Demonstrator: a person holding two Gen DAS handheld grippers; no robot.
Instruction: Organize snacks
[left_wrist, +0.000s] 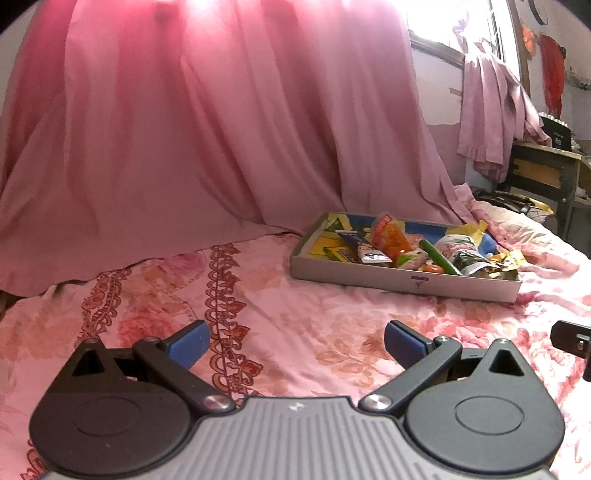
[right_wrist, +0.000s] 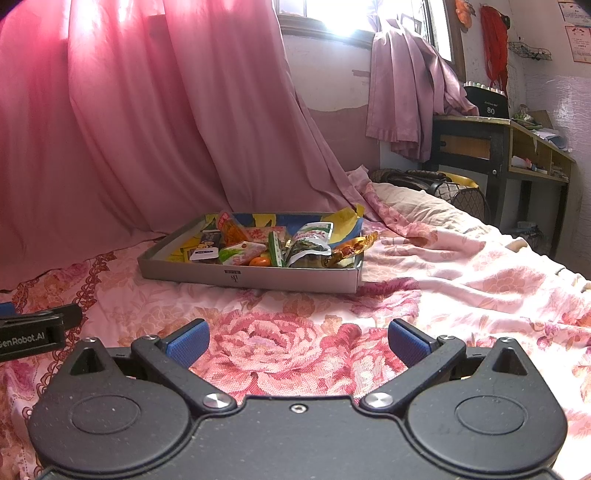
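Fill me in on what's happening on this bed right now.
A person is holding two hand-held grippers low over a pink floral bedspread. The left hand-held gripper and the right hand-held gripper are both open and hold nothing. Ahead of them a shallow cardboard box sits on the bed, already filled with snack packets, including a white and green pouch. No snacks lie loose on the bedspread in view, and neither gripper is touching the box.
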